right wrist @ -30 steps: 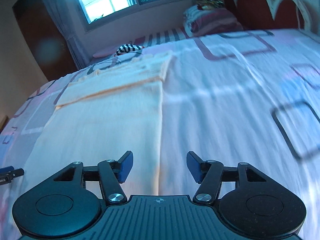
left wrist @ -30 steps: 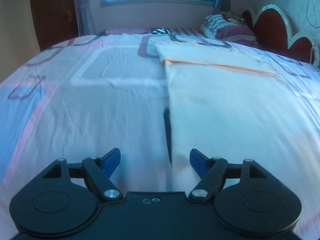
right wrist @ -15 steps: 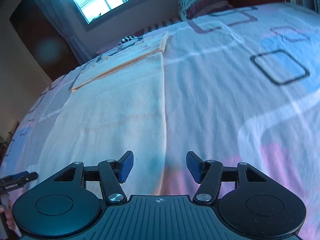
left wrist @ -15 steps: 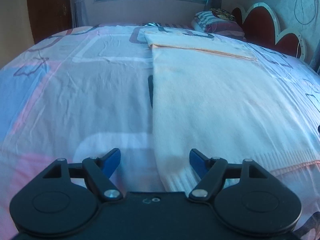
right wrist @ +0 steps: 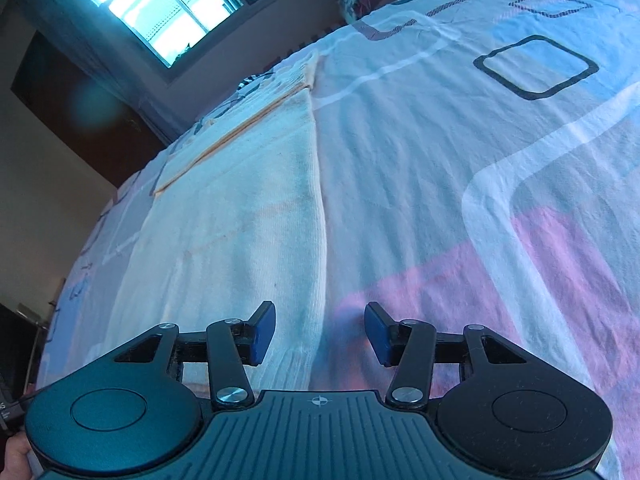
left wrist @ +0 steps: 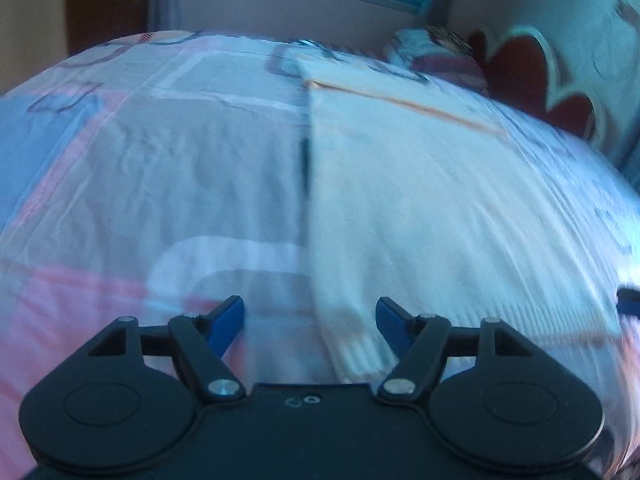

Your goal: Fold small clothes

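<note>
The cream garment (left wrist: 420,200) lies flat on the bedsheet (left wrist: 160,180). Its left edge runs between the spread pads of the left gripper (left wrist: 310,320), unpinched; blur smears detail. The right gripper (right wrist: 320,334) has been narrowing, straddling the garment's right edge, pads apart. The near hem is cut off.

Both wrist views look down low over the bed (left wrist: 160,184) toward the window (right wrist: 160,12) at frame top. They share the cream garment (left wrist: 440,220); the left view is perhaps motion-blurred.
</note>
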{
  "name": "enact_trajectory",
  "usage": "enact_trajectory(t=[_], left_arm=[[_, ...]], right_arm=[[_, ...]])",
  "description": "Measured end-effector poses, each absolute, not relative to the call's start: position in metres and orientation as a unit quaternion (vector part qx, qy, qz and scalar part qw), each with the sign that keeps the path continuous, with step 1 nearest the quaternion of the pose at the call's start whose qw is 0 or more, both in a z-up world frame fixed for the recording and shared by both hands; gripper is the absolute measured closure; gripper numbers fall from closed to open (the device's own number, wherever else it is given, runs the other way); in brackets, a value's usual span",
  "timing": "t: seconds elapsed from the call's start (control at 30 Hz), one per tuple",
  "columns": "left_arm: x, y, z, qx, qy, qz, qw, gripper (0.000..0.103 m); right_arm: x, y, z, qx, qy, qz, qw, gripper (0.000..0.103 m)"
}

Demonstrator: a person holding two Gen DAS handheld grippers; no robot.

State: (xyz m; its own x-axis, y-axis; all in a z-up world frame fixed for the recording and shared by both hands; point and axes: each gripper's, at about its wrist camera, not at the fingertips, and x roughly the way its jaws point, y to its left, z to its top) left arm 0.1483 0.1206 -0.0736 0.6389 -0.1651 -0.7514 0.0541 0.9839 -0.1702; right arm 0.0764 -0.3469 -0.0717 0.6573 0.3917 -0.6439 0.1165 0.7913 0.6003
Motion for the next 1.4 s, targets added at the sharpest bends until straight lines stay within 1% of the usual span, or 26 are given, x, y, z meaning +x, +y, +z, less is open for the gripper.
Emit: enact_trajectory(t=[0.1,0.3,0.33,0.37,0.43,0.5,0.57,0.6,0.63,0.73,0.8,0.83,0.87,0.93,1.03,1.1,1.2,1.23,1.27,1.3,1.37,1.4], left_arm=[[0.157,0.131,-0.075,-0.11,0.43,-0.076,0.893,0.034],[0.171,0.117,-0.082,-0.146,0.443,-0.123,0.876,0.037],[0.171,0.114,-0.083,-0.15,0.443,-0.129,0.875,0.042],[0.17,0.112,-0.085,-0.153,0.444,-0.134,0.873,0.05],[0.168,0.108,-0.088,-0.15,0.441,-0.134,0.875,0.052],[0.168,0.11,-0.09,-0.159,0.438,-0.134,0.875,0.053],[0.169,0.112,-0.09,-0.165,0.438,-0.132,0.874,0.057],[0.17,0.112,-0.091,-0.165,0.439,-0.133,0.873,0.057],[0.171,0.113,-0.091,-0.165,0.44,-0.133,0.872,0.058],[0.171,0.112,-0.09,-0.165,0.443,-0.13,0.872,0.058],[0.17,0.11,-0.089,-0.162,0.444,-0.126,0.872,0.06],[0.17,0.108,-0.088,-0.155,0.444,-0.123,0.874,0.071],[0.17,0.108,-0.087,-0.151,0.446,-0.121,0.874,0.1],[0.167,0.113,-0.081,-0.175,0.431,-0.13,0.876,0.098],[0.159,0.114,-0.065,-0.17,0.4,-0.137,0.89,0.098],[0.16,0.113,-0.066,-0.161,0.404,-0.136,0.89,0.098],[0.165,0.11,-0.087,-0.139,0.439,-0.12,0.88,0.097],[0.166,0.108,-0.093,-0.139,0.446,-0.114,0.877,0.093],[0.164,0.109,-0.094,-0.142,0.441,-0.113,0.879,0.092],[0.164,0.108,-0.093,-0.144,0.44,-0.114,0.879,0.089],[0.165,0.106,-0.093,-0.148,0.44,-0.119,0.878,0.077],[0.166,0.105,-0.093,-0.149,0.439,-0.122,0.878,0.075]], right_arm=[[0.086,-0.35,-0.075,0.328,0.406,0.082,0.849,0.053],[0.097,-0.35,-0.084,0.366,0.405,0.099,0.832,0.053],[0.097,-0.349,-0.084,0.369,0.407,0.105,0.829,0.053],[0.096,-0.348,-0.085,0.373,0.409,0.113,0.825,0.053],[0.093,-0.344,-0.088,0.388,0.417,0.134,0.811,0.054],[0.086,-0.338,-0.088,0.381,0.422,0.15,0.809,0.059],[0.082,-0.336,-0.089,0.386,0.425,0.154,0.804,0.077],[0.081,-0.338,-0.092,0.395,0.427,0.154,0.799,0.082],[0.08,-0.339,-0.094,0.399,0.429,0.153,0.796,0.09],[0.082,-0.342,-0.098,0.407,0.43,0.157,0.791,0.091],[0.085,-0.342,-0.096,0.399,0.43,0.158,0.794,0.099],[0.085,-0.343,-0.095,0.391,0.43,0.157,0.798,0.099],[0.084,-0.342,-0.093,0.387,0.428,0.154,0.802,0.099],[0.082,-0.343,-0.086,0.385,0.417,0.155,0.809,0.099],[0.075,-0.348,-0.067,0.386,0.387,0.172,0.82,0.1],[0.074,-0.347,-0.056,0.373,0.379,0.179,0.828,0.1],[0.078,-0.339,-0.066,0.329,0.413,0.173,0.832,0.1],[0.081,-0.334,-0.078,0.316,0.437,0.162,0.826,0.1],[0.083,-0.331,-0.091,0.324,0.447,0.159,0.818,0.1],[0.08,-0.335,-0.096,0.342,0.44,0.163,0.814,0.1],[0.079,-0.337,-0.094,0.349,0.436,0.158,0.814,0.099],[0.08,-0.337,-0.094,0.347,0.437,0.159,0.815,0.099]])
